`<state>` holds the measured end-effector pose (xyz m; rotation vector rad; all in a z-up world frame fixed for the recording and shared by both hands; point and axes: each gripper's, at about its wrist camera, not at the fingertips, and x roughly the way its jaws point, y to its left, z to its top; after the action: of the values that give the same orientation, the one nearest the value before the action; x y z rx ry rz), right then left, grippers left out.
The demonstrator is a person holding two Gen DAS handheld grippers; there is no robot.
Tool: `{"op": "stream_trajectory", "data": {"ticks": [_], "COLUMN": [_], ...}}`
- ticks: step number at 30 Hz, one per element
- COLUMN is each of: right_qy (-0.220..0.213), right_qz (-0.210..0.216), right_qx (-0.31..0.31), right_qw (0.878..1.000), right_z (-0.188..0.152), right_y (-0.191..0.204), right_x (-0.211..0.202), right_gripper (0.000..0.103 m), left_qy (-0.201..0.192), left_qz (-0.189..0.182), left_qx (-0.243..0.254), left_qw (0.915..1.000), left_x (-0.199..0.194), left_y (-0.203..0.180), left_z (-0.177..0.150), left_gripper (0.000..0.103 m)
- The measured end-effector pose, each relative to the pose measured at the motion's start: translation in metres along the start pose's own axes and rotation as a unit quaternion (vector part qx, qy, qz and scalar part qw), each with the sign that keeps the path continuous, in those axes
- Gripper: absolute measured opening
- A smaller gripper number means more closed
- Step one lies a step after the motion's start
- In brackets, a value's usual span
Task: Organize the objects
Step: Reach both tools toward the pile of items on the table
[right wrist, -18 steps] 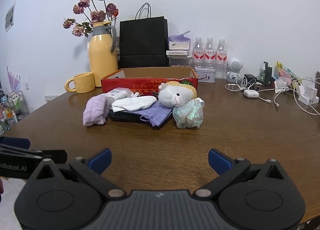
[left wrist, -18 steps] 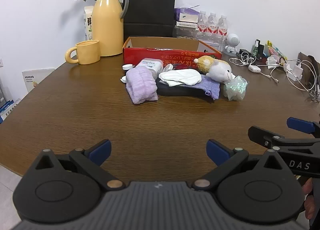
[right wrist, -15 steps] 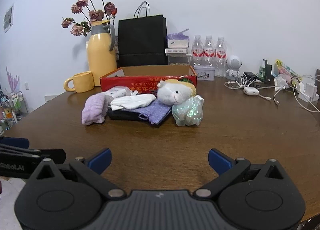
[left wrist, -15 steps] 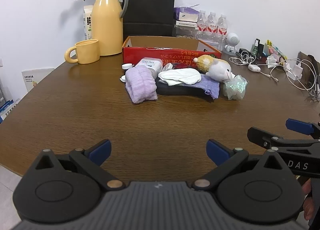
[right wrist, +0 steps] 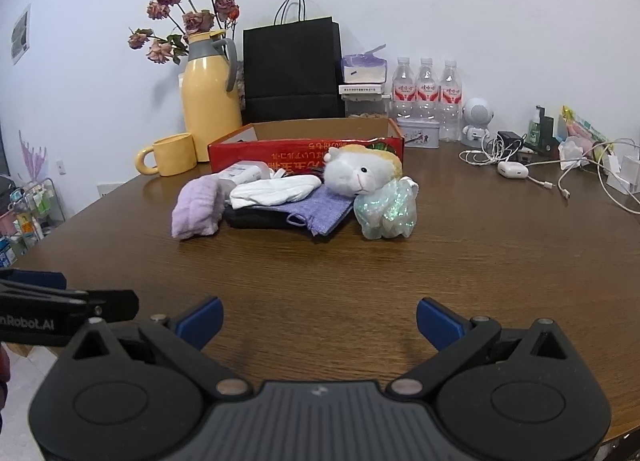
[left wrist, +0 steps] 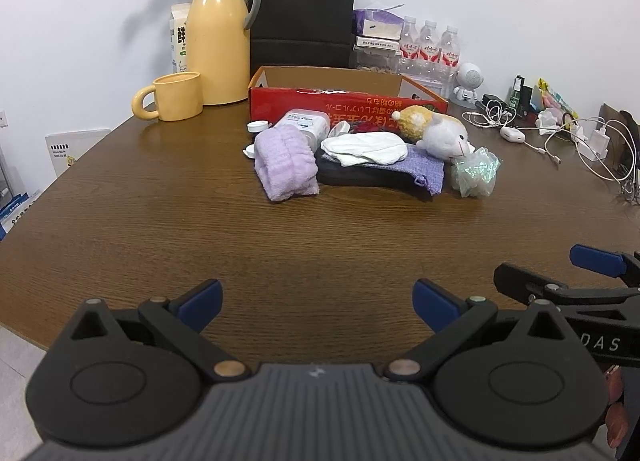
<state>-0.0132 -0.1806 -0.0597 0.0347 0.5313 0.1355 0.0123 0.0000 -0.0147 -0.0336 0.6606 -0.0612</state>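
Red cardboard box [right wrist: 306, 149] stands open at the far centre of the wooden table [right wrist: 360, 277]; its contents cannot be made out. Just in front of it lies a heap: lilac towel [right wrist: 197, 205] on the left, white cloth [right wrist: 276, 191] over a purple cloth [right wrist: 316, 209] and a dark pouch [right wrist: 256, 217], plush toy [right wrist: 360, 175], iridescent bag [right wrist: 386, 211] on the right. Yellow mug [right wrist: 170, 155] and yellow jug [right wrist: 210, 95] with dried flowers stand far left; black paper bag [right wrist: 294, 69], water bottles [right wrist: 426, 95] and cables [right wrist: 560, 177] against the white wall. Left gripper [left wrist: 316, 301] and right gripper [right wrist: 318, 319] hover over the near edge, fingers spread wide, nothing between them
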Motion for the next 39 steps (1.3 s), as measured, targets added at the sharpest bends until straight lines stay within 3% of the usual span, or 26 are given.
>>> {"op": "stream_trajectory", "data": {"ticks": [16, 21, 27, 31, 35, 37, 39], "right_qy": [-0.004, 0.006, 0.012, 0.018, 0.010, 0.003, -0.008], "right_qz": [-0.001, 0.001, -0.005, -0.019, -0.017, -0.013, -0.021], "right_qx": [0.005, 0.011, 0.017, 0.020, 0.012, 0.001, -0.005], "right_qw": [1.000, 1.000, 1.000, 0.999, 1.000, 1.000, 1.000], "right_z": [0.000, -0.002, -0.005, 0.001, 0.019, 0.032, 0.046], "right_y": [-0.001, -0.004, -0.005, -0.009, -0.014, -0.016, -0.019], "right_x": [0.001, 0.007, 0.022, 0.038, 0.054, 0.065, 0.076], "right_gripper": [0.103, 0.103, 0.103, 0.093, 0.090, 0.081, 0.081], "left_qy": [0.008, 0.018, 0.017, -0.004, -0.024, -0.034, -0.042], "left_qz": [-0.005, -0.029, -0.005, 0.005, 0.011, 0.011, 0.013], "left_qx": [-0.005, -0.036, -0.052, -0.058, -0.063, -0.059, -0.050], "left_qw": [0.9999, 0.9988, 0.9985, 0.9983, 0.9977, 0.9976, 0.9978], "left_x": [0.004, 0.016, 0.034, 0.048, 0.074, 0.087, 0.101], "left_y": [0.001, 0.009, 0.020, 0.026, 0.028, 0.027, 0.024], "left_z": [-0.001, -0.004, 0.002, 0.018, 0.047, 0.062, 0.077], "left_gripper": [0.103, 0.103, 0.103, 0.103, 0.102, 0.098, 0.093]}}
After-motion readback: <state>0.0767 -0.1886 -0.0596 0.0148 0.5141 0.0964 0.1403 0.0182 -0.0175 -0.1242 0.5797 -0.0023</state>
